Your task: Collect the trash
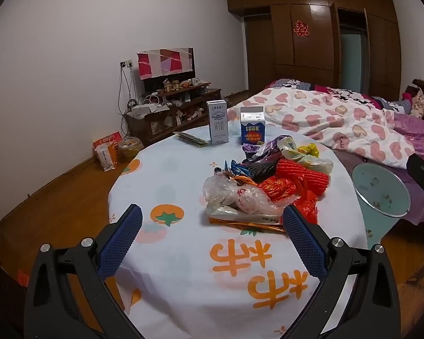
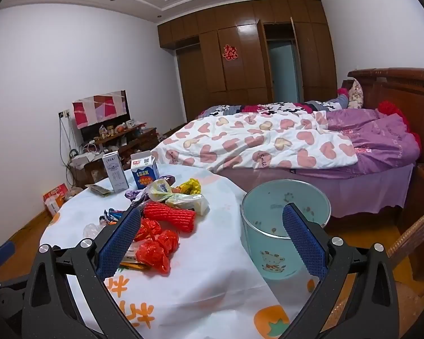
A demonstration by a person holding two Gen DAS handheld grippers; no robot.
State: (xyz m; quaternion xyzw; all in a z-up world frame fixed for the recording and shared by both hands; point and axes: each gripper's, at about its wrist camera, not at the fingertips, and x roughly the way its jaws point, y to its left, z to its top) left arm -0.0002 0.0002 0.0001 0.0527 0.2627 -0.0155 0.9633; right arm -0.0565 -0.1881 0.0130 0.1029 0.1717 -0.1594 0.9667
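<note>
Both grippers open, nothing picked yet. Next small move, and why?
Probably ease the left gripper forward onto the clear plastic bag: it is the pile's nearest loose piece, lying just ahead between the open jaws. The bin stands to the right of the table, in front of the open, empty right gripper.

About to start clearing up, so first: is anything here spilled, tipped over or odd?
Nothing spilled or damaged. Both cartons stand upright on the table. The wrappers and bags lie in a loose heap, none in the bin yet. Both grippers are open and empty.
</note>
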